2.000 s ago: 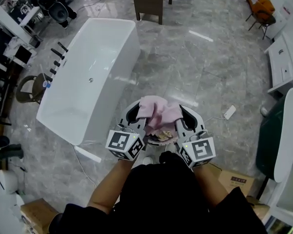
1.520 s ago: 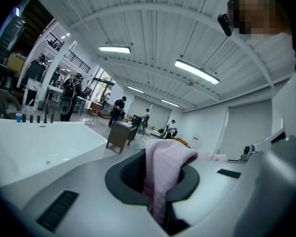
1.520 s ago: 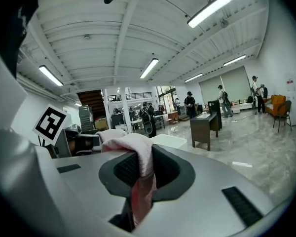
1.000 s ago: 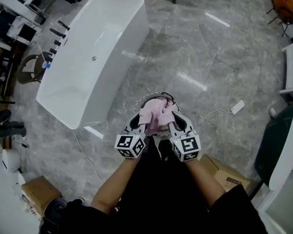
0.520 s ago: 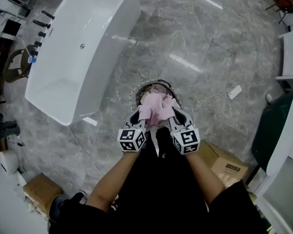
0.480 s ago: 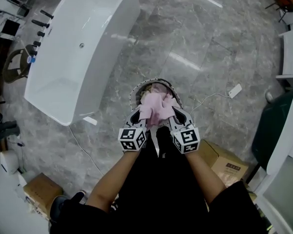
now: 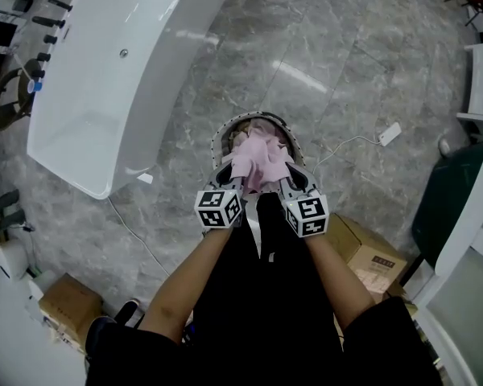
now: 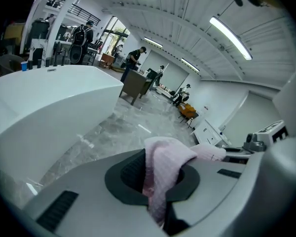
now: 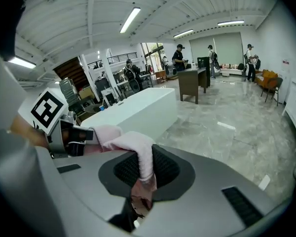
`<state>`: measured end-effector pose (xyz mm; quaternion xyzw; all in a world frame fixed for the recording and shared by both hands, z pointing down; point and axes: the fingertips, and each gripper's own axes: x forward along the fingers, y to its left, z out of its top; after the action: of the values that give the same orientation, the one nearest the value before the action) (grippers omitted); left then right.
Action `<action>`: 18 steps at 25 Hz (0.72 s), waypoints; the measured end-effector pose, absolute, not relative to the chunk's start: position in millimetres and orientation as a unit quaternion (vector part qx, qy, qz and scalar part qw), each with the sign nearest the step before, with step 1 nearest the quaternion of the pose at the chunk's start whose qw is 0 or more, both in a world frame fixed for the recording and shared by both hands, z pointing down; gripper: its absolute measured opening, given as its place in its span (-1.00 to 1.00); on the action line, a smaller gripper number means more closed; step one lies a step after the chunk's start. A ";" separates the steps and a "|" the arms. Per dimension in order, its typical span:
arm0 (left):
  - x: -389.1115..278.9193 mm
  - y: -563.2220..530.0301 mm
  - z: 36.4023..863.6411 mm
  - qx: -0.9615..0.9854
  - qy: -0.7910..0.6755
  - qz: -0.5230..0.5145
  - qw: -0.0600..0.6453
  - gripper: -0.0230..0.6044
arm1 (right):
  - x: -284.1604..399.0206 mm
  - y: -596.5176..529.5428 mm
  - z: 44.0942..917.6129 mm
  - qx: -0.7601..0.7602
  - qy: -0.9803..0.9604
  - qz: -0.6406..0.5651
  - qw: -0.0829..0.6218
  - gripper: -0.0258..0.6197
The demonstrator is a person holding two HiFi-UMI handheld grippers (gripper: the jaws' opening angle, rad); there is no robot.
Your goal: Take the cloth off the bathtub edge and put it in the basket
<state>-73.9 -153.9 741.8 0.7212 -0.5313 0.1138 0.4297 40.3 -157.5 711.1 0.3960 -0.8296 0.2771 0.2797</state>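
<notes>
Together, the left gripper [image 7: 232, 180] and right gripper [image 7: 288, 178] each pinch a fold of the pink cloth [image 7: 258, 159], bunched between them just above the basket [image 7: 216, 141].

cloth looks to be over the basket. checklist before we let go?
1. the cloth is off the bathtub: ok, it hangs between both tongs, apart from the tub.
2. left tongs grip: ok, shut on the cloth.
3. right tongs grip: ok, shut on the cloth.
4. cloth lined up over the basket: ok in the head view, the rim shows around the bunch.
5. cloth below the rim: cannot tell from above.
6. room in the basket: cannot tell, cloth and tongs cover most of it.
</notes>
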 end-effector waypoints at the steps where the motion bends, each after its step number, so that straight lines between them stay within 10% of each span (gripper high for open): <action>1: -75.3 -160.6 746.3 0.721 -0.532 0.115 0.428 -0.82 | 40.3 -161.2 718.0 0.396 -0.828 0.279 0.283 -0.76; 18: -53.7 -169.9 844.4 0.724 -0.472 0.189 0.466 -0.82 | 53.3 -144.0 839.8 0.417 -0.735 0.405 0.350 -0.76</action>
<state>-53.7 -169.9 844.4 0.7245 -0.4719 0.1888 0.4656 53.3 -144.0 839.8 0.4169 -0.7347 0.4045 0.3503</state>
